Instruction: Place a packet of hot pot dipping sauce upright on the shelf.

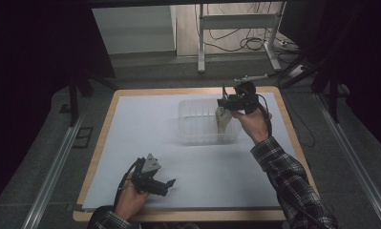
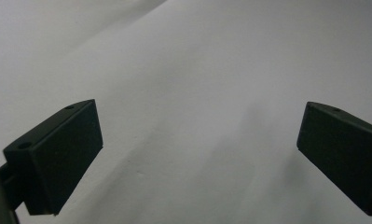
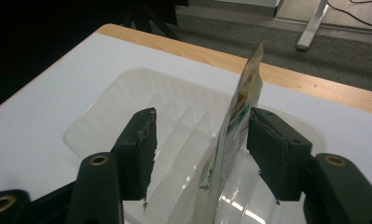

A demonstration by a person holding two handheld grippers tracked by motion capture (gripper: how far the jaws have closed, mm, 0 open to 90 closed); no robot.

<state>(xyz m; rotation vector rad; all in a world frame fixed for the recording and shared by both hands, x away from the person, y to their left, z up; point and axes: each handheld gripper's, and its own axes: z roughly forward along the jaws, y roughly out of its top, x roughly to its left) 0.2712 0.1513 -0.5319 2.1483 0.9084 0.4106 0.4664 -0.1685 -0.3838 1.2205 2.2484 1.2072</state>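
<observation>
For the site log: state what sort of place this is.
Probably a lab or recording workspace: a white-topped table with a clear divided bin, a bare desk frame and loose floor cables behind, dark surroundings.

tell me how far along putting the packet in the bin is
Mostly done: the packet stands upright in the clear bin, in a slot between its dividers. In hand: the right claw is over the bin with its jaws apart around the packet; the left jaw is clear of it, and I can't tell if the right one touches. Left: pull that claw away. The left claw is open over the bare table.
</observation>
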